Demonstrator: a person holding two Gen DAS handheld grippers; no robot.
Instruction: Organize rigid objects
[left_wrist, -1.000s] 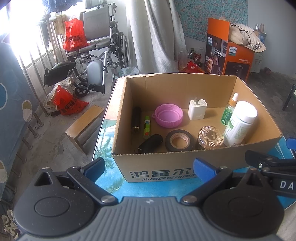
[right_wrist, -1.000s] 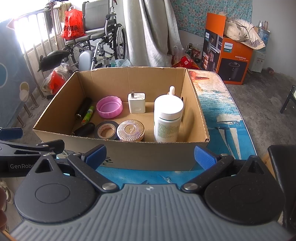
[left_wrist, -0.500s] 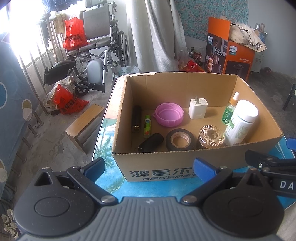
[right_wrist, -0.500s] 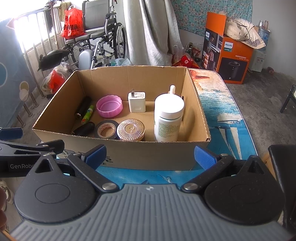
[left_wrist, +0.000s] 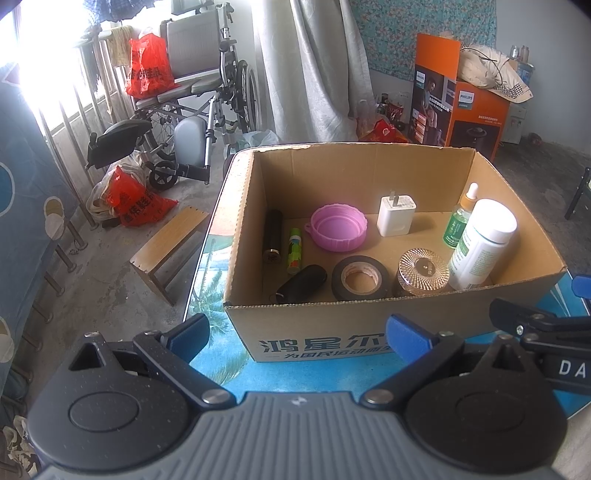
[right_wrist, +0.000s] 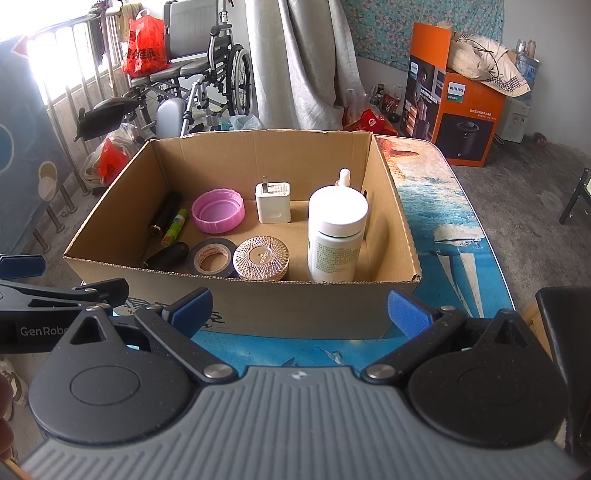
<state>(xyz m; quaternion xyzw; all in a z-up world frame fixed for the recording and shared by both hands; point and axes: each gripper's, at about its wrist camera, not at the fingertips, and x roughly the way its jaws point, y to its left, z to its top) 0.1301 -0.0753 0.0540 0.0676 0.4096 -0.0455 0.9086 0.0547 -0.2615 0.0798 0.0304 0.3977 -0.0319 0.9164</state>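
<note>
Each of the tongs is built alike: a ribbed grey housing at 6 o'clock, two black speckled round pivot discs, and black linkage arms fastened with silver screws. The left tongs and right tongs are tipped with blue pads. White lettering, seemingly "GenRobo", is printed on one arm.

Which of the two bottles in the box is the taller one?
The white bottle with the wide white cap. The small green dropper bottle right behind it is slimmer and shorter, ending in a narrow white tip.
</note>
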